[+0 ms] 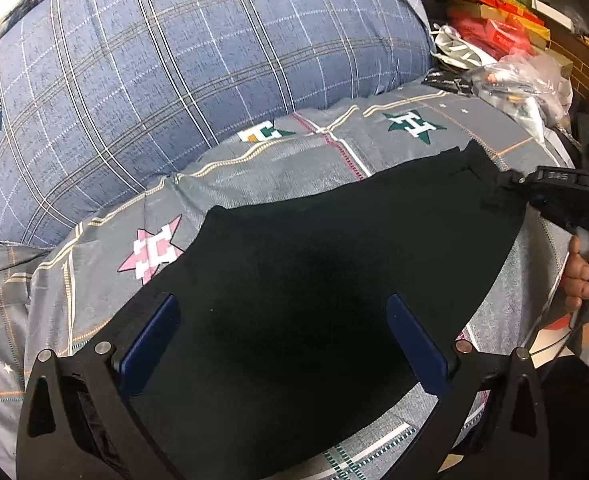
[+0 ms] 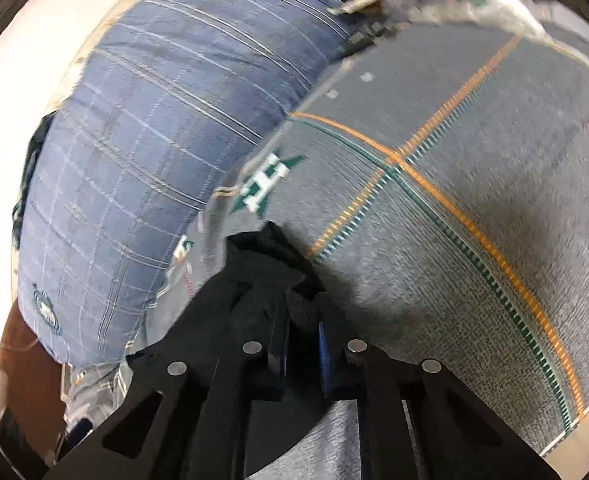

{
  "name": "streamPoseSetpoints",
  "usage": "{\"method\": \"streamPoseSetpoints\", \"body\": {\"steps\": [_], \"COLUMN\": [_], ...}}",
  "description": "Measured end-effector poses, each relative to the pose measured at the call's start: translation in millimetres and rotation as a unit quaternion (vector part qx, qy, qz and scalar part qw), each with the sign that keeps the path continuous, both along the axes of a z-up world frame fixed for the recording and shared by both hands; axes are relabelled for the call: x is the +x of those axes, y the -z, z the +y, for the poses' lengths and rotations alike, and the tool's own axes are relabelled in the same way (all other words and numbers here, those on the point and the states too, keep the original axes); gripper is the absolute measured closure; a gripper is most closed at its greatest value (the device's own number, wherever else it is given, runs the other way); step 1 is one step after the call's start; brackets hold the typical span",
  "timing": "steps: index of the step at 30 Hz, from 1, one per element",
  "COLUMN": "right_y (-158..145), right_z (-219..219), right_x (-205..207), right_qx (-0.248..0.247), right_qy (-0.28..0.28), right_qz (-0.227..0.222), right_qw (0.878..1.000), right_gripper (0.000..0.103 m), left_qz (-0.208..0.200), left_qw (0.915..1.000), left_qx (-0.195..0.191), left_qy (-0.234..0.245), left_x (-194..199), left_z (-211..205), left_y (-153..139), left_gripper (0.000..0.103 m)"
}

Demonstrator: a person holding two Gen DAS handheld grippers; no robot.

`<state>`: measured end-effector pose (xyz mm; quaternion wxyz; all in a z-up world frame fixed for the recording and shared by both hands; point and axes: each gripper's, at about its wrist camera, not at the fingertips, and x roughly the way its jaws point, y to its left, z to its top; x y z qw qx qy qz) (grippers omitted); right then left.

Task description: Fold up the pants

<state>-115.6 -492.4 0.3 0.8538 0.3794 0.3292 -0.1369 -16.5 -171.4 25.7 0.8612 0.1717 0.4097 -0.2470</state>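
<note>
Pants (image 1: 334, 264), plain black, lay flat on the grey bedsheet (image 1: 302, 156) right under the left gripper (image 1: 282, 344), whose jaws hung wide open over them. Right gripper (image 2: 300, 344) had pinched down on one bunched corner. Sheet had star logos with a blocky "H" (image 1: 412, 122); nothing else was readable.

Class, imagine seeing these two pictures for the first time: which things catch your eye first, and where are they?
The black pants spread flat across the grey star-patterned bedsheet. Behind them bulges a blue plaid quilt. The right gripper pinches a bunched corner of the pants, while the left gripper hangs open above them.
</note>
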Motion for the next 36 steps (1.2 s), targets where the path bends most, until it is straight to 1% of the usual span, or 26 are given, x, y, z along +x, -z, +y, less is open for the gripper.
{"method": "streamPoseSetpoints", "body": {"steps": [3,5,8,12,14,17,20,23,26,28,29,30,31,33,34,35,36], "right_y": [-7.4,-12.2,-20.1,-20.8,-20.3,-16.4,-7.5,-1.8,4.4,11.9,16.1,21.5,24.7,23.4,21.2,19.0,11.8], "right_z": [8.2,16.2,38.9,75.0,91.6,113.2,137.2,157.2,180.0,198.3,205.0,212.6,216.0,213.8,209.5,205.7,202.0], "right_x": [-0.2,0.9,8.8,23.1,28.1,36.6,47.1,53.2,58.4,60.9,61.6,62.5,62.2,60.0,57.7,56.2,51.4], "right_qx": [-0.006,-0.011,-0.028,-0.036,-0.041,-0.032,-0.014,-0.004,0.029,0.021,0.015,0.013,0.016,0.024,0.036,0.045,0.039], "right_qy": [-0.02,-0.037,-0.074,-0.122,-0.14,-0.171,-0.21,-0.242,-0.283,-0.309,-0.319,-0.335,-0.347,-0.357,-0.364,-0.37,-0.378], "right_qz": [-0.021,-0.033,-0.047,-0.043,-0.039,-0.037,-0.031,-0.028,-0.031,-0.009,0.003,0.018,0.028,0.03,0.028,0.025,0.014], "right_qw": [1.0,0.999,0.996,0.991,0.989,0.984,0.977,0.97,0.958,0.951,0.948,0.942,0.937,0.933,0.93,0.928,0.925], "right_gripper": [0.093,0.093,0.093,0.093,0.093,0.093,0.093,0.093,0.093,0.093,0.091,0.088,0.088,0.086,0.077,0.064,0.06], "left_qz": [0.015,0.016,0.022,0.033,0.034,0.022,0.01,0.015,0.018,0.022,0.024,0.027,0.03,0.029,0.028,0.024,0.019], "left_qw": [0.9998,0.9994,0.9984,0.9965,0.9963,0.9961,0.9949,0.9935,0.9919,0.9916,0.9918,0.9927,0.9935,0.9946,0.9951,0.9959,0.9964], "left_qx": [-0.009,-0.013,-0.018,-0.026,-0.025,-0.027,-0.034,-0.038,-0.047,-0.049,-0.048,-0.045,-0.04,-0.037,-0.042,-0.043,-0.04], "left_qy": [-0.013,-0.028,-0.049,-0.072,-0.075,-0.081,-0.095,-0.106,-0.117,-0.118,-0.116,-0.109,-0.102,-0.092,-0.085,-0.076,-0.073], "left_x": [6.4,10.5,16.6,24.0,27.0,30.5,34.1,37.2,39.6,42.5,43.7,45.5,46.7,49.1,49.7,50.3,50.6], "left_z": [4.5,12.5,25.3,41.7,45.8,53.8,68.5,81.6,90.8,90.4,88.8,84.1,79.0,67.7,62.8,54.9,49.8], "left_y": [-0.4,-1.1,0.8,2.2,1.1,-6.3,-11.5,-6.3,-2.4,-2.4,-2.1,-0.1,2.3,6.9,8.3,10.3,11.6], "left_gripper": [0.0,0.0,0.0,0.0,0.0,0.0,0.0,0.0,0.0,0.0,0.0,0.0,0.0,0.0,0.0,0.0,0.0]}}
